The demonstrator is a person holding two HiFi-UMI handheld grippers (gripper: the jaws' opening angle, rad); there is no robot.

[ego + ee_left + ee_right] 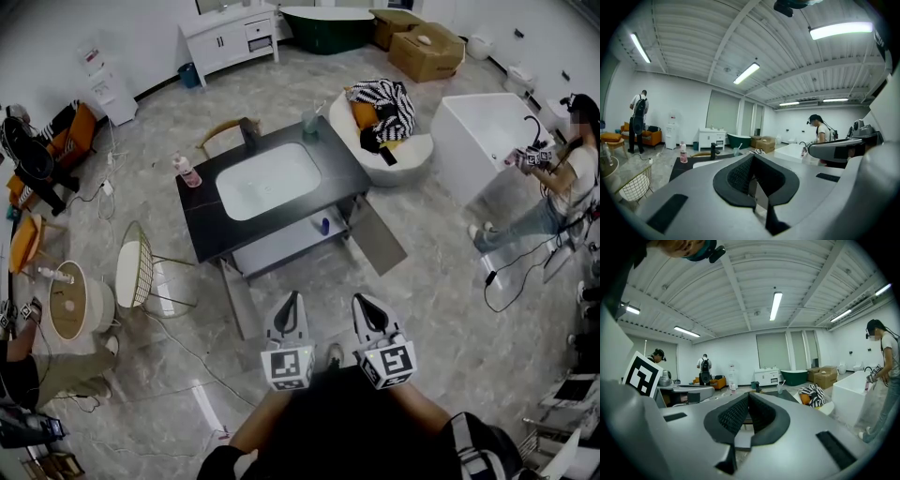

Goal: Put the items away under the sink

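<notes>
1. Both claws are held low, close to the person and well short of the sink. The left claw and the right claw are each seen closed pad to pad, with nothing gripped.
2. On the tabletop, a pink bottle stands at the sink's left. A cup stands at the sink's far right corner, beyond the tap.
3. Under the sink, the doors are swung open and a small blue thing lies on the shelf.
4. The step in hand is judged to be an approach to the sink: one thing lies below and two stand above.
5. For the next move, a claw would need to be brought to the bottle or cup, opened wider than it and closed round its body. The cup should be kept upright, since something stands in it.
</notes>
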